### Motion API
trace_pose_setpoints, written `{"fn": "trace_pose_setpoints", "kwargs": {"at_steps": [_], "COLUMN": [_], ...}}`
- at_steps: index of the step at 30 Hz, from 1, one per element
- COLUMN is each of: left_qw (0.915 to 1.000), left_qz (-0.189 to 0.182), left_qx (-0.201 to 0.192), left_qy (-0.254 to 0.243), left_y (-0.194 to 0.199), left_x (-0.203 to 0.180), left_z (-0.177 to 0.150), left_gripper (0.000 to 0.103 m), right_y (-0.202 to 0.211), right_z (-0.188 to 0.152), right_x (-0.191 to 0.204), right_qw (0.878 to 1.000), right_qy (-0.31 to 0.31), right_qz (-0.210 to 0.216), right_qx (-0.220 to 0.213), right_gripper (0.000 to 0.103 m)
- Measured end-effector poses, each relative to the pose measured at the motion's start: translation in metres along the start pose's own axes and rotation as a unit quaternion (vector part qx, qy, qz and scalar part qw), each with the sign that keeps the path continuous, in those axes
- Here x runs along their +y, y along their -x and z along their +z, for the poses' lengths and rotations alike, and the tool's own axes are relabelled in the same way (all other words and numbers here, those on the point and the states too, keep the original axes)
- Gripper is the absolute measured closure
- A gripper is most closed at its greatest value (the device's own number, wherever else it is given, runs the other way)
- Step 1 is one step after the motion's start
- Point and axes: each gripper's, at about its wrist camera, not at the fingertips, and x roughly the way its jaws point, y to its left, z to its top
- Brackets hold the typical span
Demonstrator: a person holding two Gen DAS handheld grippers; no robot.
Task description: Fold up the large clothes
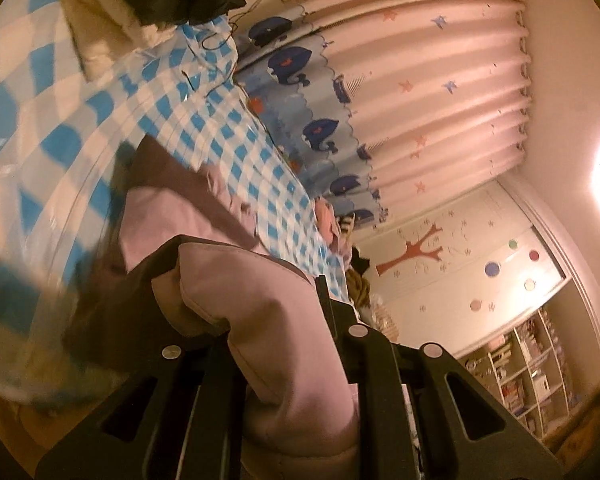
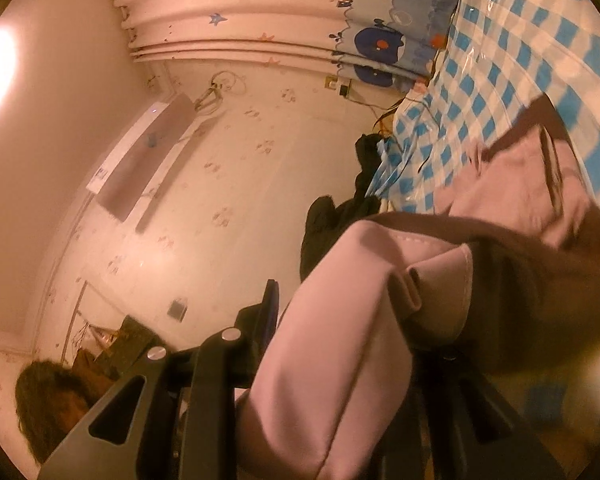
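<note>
A large pink garment with brown trim (image 1: 172, 216) lies partly on a bed under a blue-and-white checked cover (image 1: 204, 128). My left gripper (image 1: 252, 284) is shut on a thick fold of the pink cloth, lifted off the cover; one black finger (image 1: 325, 304) shows on the right, the other is hidden by cloth. In the right wrist view the same garment (image 2: 524, 168) trails back to the checked cover (image 2: 500, 52). My right gripper (image 2: 340, 296) is shut on another bunched pink fold; its left finger (image 2: 270, 308) is visible, its right one is covered.
A curtain with blue whales (image 1: 400, 92) hangs behind the bed. A wardrobe with a tree decal (image 1: 460, 272) and open shelves (image 1: 528, 372) stand at the right. Dark clothes (image 2: 340, 216) are piled at the bed's end. A person's hair (image 2: 48, 396) shows low left.
</note>
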Motion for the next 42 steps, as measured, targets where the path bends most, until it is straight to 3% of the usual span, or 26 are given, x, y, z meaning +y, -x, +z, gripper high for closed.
{"fn": "trace_pose_setpoints", "kwargs": {"at_steps": [8, 13, 17, 21, 24, 26, 30, 32, 33, 34, 37, 38, 40, 42], "left_qw": [0.9981, 0.9907, 0.9827, 0.9802, 0.9849, 0.9851, 0.9747, 0.9668, 0.9662, 0.9666, 0.9735, 0.9757, 0.9796, 0.9876], "left_qz": [0.029, 0.082, 0.124, 0.122, 0.101, 0.096, 0.162, 0.171, 0.172, 0.168, 0.101, 0.077, 0.019, 0.031], "left_qx": [-0.017, -0.02, -0.017, -0.026, -0.03, -0.029, 0.001, 0.005, 0.009, 0.013, -0.015, -0.027, -0.058, -0.067], "left_qy": [0.051, 0.107, 0.136, 0.154, 0.137, 0.14, 0.154, 0.19, 0.192, 0.194, 0.205, 0.204, 0.192, 0.138], "left_y": [-0.073, -0.131, -0.166, -0.174, -0.165, -0.166, -0.205, -0.214, -0.215, -0.216, -0.203, -0.197, -0.185, -0.18], "left_x": [0.035, 0.085, 0.131, 0.147, 0.129, 0.125, 0.152, 0.164, 0.162, 0.158, 0.134, 0.128, 0.11, 0.083], "left_z": [0.071, 0.102, 0.107, 0.104, 0.11, 0.116, 0.125, 0.127, 0.13, 0.132, 0.141, 0.142, 0.144, 0.142], "left_gripper": [0.092, 0.091, 0.09, 0.09, 0.09, 0.088, 0.082, 0.08, 0.072, 0.056, 0.021, 0.016, 0.014, 0.014], "right_y": [-0.052, -0.078, -0.089, -0.091, -0.088, -0.089, -0.096, -0.099, -0.099, -0.1, -0.098, -0.096, -0.092, -0.09], "right_z": [0.082, 0.116, 0.126, 0.13, 0.133, 0.139, 0.147, 0.149, 0.151, 0.152, 0.157, 0.157, 0.16, 0.158], "right_x": [-0.053, -0.122, -0.178, -0.188, -0.17, -0.164, -0.2, -0.212, -0.21, -0.207, -0.186, -0.181, -0.171, -0.163], "right_qw": [0.997, 0.988, 0.977, 0.976, 0.98, 0.982, 0.969, 0.965, 0.963, 0.963, 0.97, 0.971, 0.973, 0.971], "right_qy": [-0.044, -0.101, -0.142, -0.149, -0.144, -0.144, -0.197, -0.218, -0.222, -0.223, -0.198, -0.19, -0.176, -0.166], "right_qz": [-0.056, -0.114, -0.157, -0.156, -0.131, -0.122, -0.143, -0.145, -0.15, -0.148, -0.136, -0.135, -0.143, -0.164], "right_qx": [-0.015, -0.028, -0.031, -0.033, -0.028, -0.025, -0.028, -0.033, -0.035, -0.037, -0.041, -0.044, -0.053, -0.053], "right_gripper": [0.077, 0.075, 0.075, 0.074, 0.065, 0.054, 0.049, 0.048, 0.045, 0.036, 0.017, 0.011, 0.009, 0.009]}}
